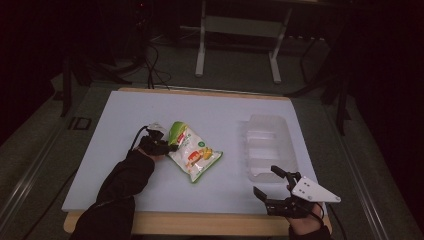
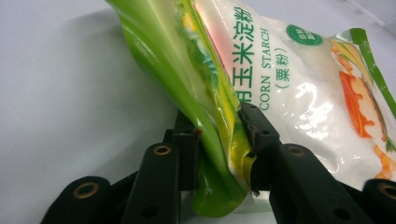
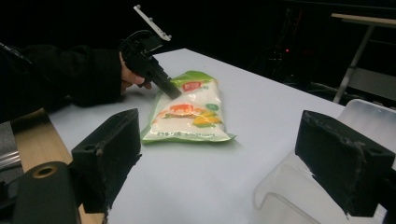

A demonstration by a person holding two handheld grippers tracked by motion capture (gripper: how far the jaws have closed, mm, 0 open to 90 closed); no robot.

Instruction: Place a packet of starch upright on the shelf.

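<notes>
A white and green bag of corn starch (image 1: 192, 151) lies on the table, left of centre. My left gripper (image 1: 171, 147) is shut on the bag's green left edge (image 2: 219, 140), which is lifted a little off the table. From the right gripper view the same bag (image 3: 189, 113) lies flat, with the left gripper (image 3: 172, 92) pinching its far end. My right gripper (image 1: 266, 181) stands open near the table's front right, its jaws wide apart with nothing between them (image 3: 217, 158). A clear plastic container (image 1: 268, 145) stands just beyond it.
The white table top (image 1: 125, 125) has a wooden front edge (image 1: 200, 223). The clear container (image 3: 327, 186) sits close under my right gripper's right jaw. A metal table frame (image 1: 237, 40) stands on the dark floor behind.
</notes>
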